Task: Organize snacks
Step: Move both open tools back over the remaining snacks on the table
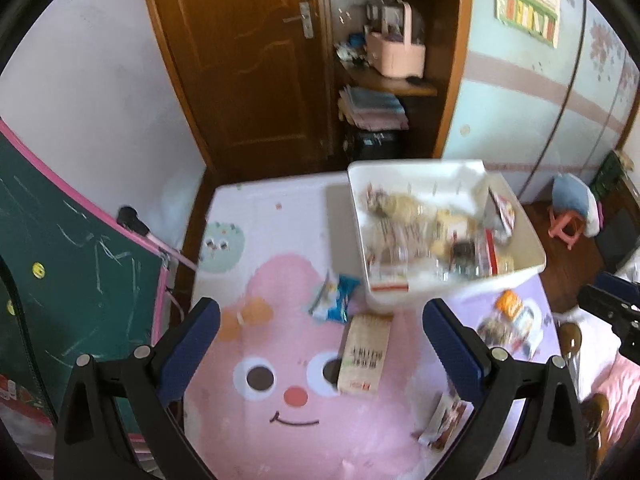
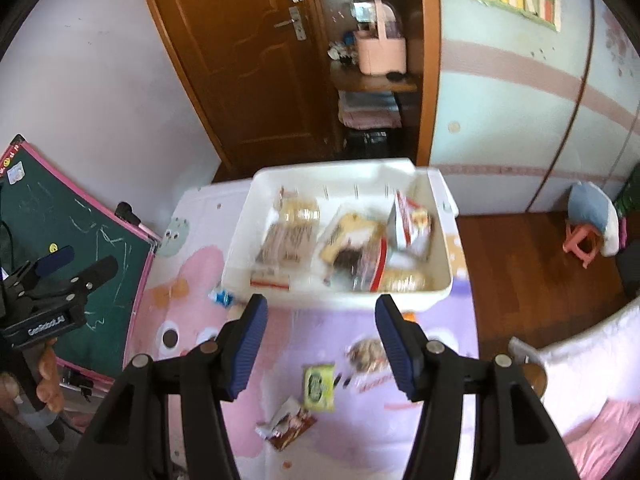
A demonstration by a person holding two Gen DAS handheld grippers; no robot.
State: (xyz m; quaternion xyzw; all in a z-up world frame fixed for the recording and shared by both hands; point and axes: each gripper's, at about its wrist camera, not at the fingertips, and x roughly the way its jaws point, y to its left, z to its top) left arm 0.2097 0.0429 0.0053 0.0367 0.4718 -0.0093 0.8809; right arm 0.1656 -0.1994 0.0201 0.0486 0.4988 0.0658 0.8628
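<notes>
Already half-filled with packets, a white plastic bin (image 2: 440, 280) sits on a pink cartoon play mat (image 1: 248, 420), where a tan snack box (image 1: 362, 354) and green packet (image 2: 319, 386) await sorting. Left gripper (image 1: 320, 344) and right gripper (image 2: 318, 344) hover above, both open and empty, seemingly poised to pick next.

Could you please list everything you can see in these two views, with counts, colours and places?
bin: one, white, far on the mat, holding several snacks.
mat: one, pink and lilac, on the floor.
blue packet: one, beside the bin.
box: one, tan, on the mat.
green packet: one, on the mat.
brown packet: one, nearest on the mat.
chalkboard: one, green, left.
door: one, brown, behind.
left hand-held gripper: open, empty.
right hand-held gripper: open, empty.
</notes>
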